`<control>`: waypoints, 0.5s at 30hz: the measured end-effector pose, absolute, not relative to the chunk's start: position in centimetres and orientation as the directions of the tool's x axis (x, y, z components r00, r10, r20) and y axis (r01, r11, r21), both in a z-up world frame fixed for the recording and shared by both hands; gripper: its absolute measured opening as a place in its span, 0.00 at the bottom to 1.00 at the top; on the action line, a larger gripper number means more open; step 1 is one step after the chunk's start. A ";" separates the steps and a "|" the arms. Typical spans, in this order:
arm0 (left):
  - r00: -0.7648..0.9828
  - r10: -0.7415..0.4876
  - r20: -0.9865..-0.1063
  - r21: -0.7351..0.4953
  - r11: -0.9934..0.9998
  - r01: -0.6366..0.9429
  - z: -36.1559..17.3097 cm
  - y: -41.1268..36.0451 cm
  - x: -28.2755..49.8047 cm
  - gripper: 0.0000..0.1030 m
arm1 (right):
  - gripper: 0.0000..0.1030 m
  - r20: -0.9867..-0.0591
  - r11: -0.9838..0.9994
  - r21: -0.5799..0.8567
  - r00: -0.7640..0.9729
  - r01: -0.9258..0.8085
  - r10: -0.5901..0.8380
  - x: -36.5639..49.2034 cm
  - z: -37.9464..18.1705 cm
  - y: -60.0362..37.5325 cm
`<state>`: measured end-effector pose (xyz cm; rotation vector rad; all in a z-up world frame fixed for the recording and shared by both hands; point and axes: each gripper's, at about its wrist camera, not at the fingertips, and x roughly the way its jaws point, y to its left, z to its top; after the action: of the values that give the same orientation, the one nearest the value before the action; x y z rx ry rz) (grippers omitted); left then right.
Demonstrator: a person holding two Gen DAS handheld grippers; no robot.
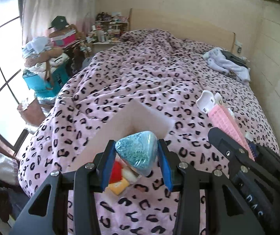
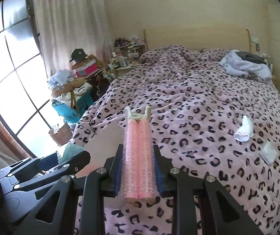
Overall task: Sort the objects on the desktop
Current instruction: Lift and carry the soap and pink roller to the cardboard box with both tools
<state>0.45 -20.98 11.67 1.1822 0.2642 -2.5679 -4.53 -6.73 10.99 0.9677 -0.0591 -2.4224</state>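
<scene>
My left gripper (image 1: 137,156) is shut on a blue triangular sponge (image 1: 137,152) wrapped in clear film and holds it above a white box (image 1: 120,121) on the bed. Red, white and yellow items (image 1: 120,178) lie in the box below the sponge. My right gripper (image 2: 139,164) is shut on a pink hair roller clip (image 2: 139,156) with a white clip end, held above the bedspread. The roller also shows in the left wrist view (image 1: 228,117), to the right of the left gripper. The left gripper with the sponge shows at the left edge of the right wrist view (image 2: 69,152).
A pink leopard-print bedspread (image 2: 198,107) covers the bed. A white sock (image 2: 242,129) and a clear plastic packet (image 2: 268,152) lie at its right. Folded clothes (image 2: 247,64) lie by the headboard. Bags and boxes (image 1: 46,58) pile at the left by the window.
</scene>
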 end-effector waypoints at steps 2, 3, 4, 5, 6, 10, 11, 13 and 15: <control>-0.607 -0.203 -0.769 -0.039 -0.932 0.361 11.4 -22.0 0.6 0.42 | 0.26 -0.636 -0.856 0.222 -0.596 0.468 -0.490 -4.7 10.9 -7.8; -0.603 -0.207 -0.771 -0.038 -0.929 0.368 11.3 -22.4 0.7 0.42 | 0.26 -0.638 -0.854 0.219 -0.592 0.473 -0.491 -4.8 10.8 -8.2; -0.598 -0.209 -0.773 -0.038 -0.927 0.373 11.1 -22.8 0.7 0.42 | 0.26 -0.642 -0.852 0.216 -0.588 0.477 -0.492 -5.0 10.7 -8.7; -0.593 -0.212 -0.777 -0.037 -0.925 0.378 10.9 -23.2 0.7 0.42 | 0.26 -0.646 -0.850 0.214 -0.583 0.482 -0.493 -5.3 10.6 -9.2; -0.588 -0.214 -0.780 -0.036 -0.923 0.383 10.6 -23.4 0.7 0.42 | 0.26 -0.650 -0.848 0.212 -0.579 0.485 -0.493 -5.5 10.5 -9.5; -0.567 -0.211 -0.796 -0.038 -0.918 0.396 9.3 -24.3 0.3 0.42 | 0.26 -0.667 -0.843 0.206 -0.560 0.497 -0.492 -6.6 10.1 -11.0; -0.561 -0.209 -0.801 -0.040 -0.916 0.398 9.0 -24.5 0.2 0.42 | 0.26 -0.672 -0.840 0.208 -0.551 0.501 -0.495 -6.9 9.9 -11.3; -0.552 -0.206 -0.808 -0.043 -0.914 0.403 8.4 -24.8 0.0 0.42 | 0.26 -0.681 -0.836 0.209 -0.538 0.508 -0.497 -7.5 9.6 -12.0; -0.542 -0.202 -0.816 -0.046 -0.911 0.410 7.7 -25.3 -0.1 0.42 | 0.26 -0.688 -0.831 0.210 -0.527 0.514 -0.500 -8.1 9.4 -12.7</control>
<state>-0.14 -25.32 7.74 1.2608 0.3305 -2.4643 -8.12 -12.67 9.39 1.0415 0.0250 -2.3306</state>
